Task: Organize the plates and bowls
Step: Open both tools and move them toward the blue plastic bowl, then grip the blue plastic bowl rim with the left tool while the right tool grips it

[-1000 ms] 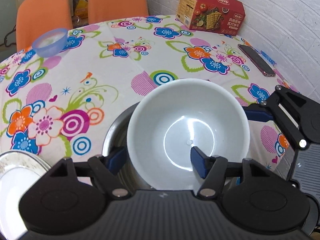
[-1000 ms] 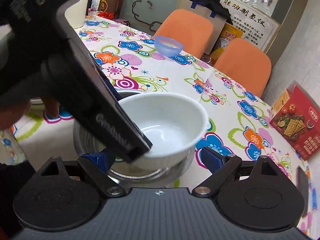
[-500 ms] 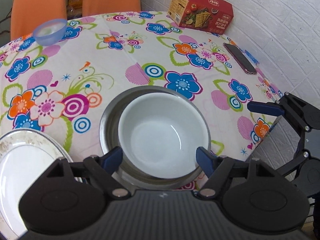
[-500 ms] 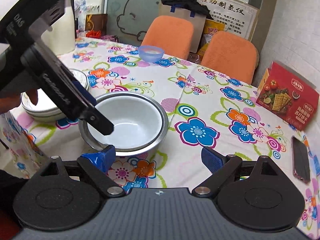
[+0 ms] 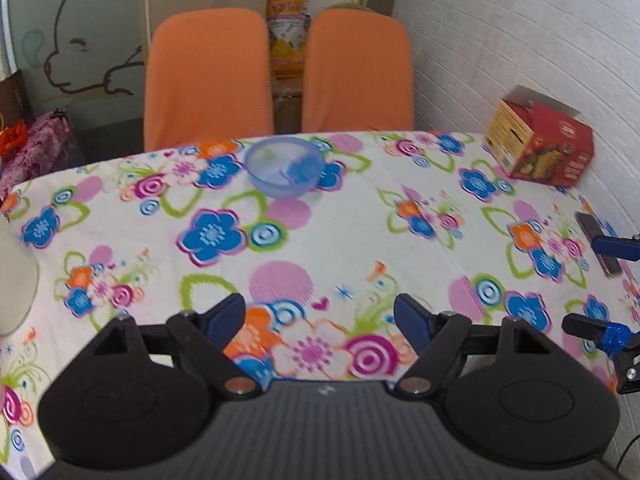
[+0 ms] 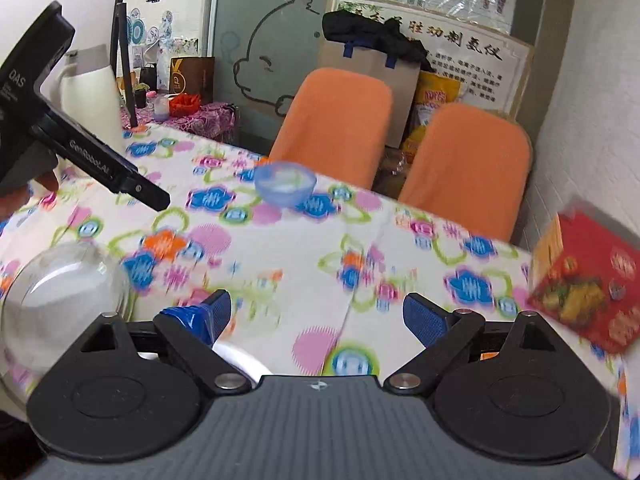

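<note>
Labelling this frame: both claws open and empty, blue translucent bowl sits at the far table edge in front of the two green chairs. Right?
One thing is off: the chairs are orange, not green, as the left wrist view shows. The rest holds: the left claw and right claw are open and empty, and the blue bowl sits near the far table edge in front of the chairs.

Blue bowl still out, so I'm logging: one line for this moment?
left gripper: open, empty | right gripper: open, empty | blue bowl: far table edge, untouched | next: likely blue bowl
</note>
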Tool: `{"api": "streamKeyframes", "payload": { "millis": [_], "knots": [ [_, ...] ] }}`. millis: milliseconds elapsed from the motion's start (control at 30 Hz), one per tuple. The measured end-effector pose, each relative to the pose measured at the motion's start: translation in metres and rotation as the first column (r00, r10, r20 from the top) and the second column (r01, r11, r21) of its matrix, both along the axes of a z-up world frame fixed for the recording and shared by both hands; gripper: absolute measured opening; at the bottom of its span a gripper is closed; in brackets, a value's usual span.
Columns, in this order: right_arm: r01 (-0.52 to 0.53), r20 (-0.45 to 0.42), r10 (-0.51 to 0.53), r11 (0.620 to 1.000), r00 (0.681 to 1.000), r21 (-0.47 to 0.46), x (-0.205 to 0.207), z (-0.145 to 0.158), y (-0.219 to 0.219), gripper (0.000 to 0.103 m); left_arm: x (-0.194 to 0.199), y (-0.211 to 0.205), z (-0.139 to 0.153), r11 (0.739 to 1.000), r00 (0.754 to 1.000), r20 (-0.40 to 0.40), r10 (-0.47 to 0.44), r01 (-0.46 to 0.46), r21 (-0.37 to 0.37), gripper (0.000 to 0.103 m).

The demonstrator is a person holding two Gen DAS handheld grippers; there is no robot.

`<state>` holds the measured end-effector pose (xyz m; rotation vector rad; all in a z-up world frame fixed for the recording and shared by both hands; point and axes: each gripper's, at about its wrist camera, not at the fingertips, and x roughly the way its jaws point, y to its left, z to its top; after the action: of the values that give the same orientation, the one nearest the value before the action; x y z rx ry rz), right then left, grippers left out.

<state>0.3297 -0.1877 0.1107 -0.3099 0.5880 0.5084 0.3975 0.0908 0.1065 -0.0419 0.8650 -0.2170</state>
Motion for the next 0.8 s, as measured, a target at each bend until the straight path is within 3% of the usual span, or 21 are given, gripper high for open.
{"api": "streamKeyframes", "payload": {
  "millis": [67,100,133,233,333,500,800],
  "knots": [
    [-0.022,-0.005,0.022,1.0,1.0,-0.01,0.036,0.004,0.019,0.08,0.031,0.012,0.0,0.999,0.999,0.004,0.042,-0.042,0.006,0.082],
    [-0.032,-0.008,0.032,0.999,0.999,-0.016,0.053,0.004,0.029,0.08,0.047,0.018,-0.001,0.998,0.998,0.006,0.064,-0.064,0.006,0.095],
    [-0.044,-0.019,0.044,0.999,0.999,-0.025,0.071,0.002,0.04,0.081,0.065,0.024,-0.002,0.996,0.996,0.022,0.092,-0.092,0.001,0.102],
    [-0.072,-0.079,0.068,0.996,0.995,-0.046,0.119,-0.017,0.069,0.081,0.107,0.033,-0.013,0.99,0.989,0.049,0.14,-0.14,0.002,0.102],
    [-0.094,-0.144,0.085,0.994,0.986,-0.056,0.156,-0.047,0.094,0.081,0.145,0.036,-0.034,0.987,0.987,0.007,0.163,-0.163,0.005,0.102],
    [-0.103,-0.174,0.09,0.992,0.981,-0.072,0.199,-0.084,0.125,0.081,0.193,0.034,-0.064,0.985,0.985,-0.036,0.169,-0.169,-0.013,0.102],
    [-0.104,-0.167,0.095,0.994,0.981,-0.045,0.224,-0.109,0.148,0.081,0.236,0.025,-0.092,0.986,0.984,-0.059,0.166,-0.164,0.037,0.099]
  ]
}}
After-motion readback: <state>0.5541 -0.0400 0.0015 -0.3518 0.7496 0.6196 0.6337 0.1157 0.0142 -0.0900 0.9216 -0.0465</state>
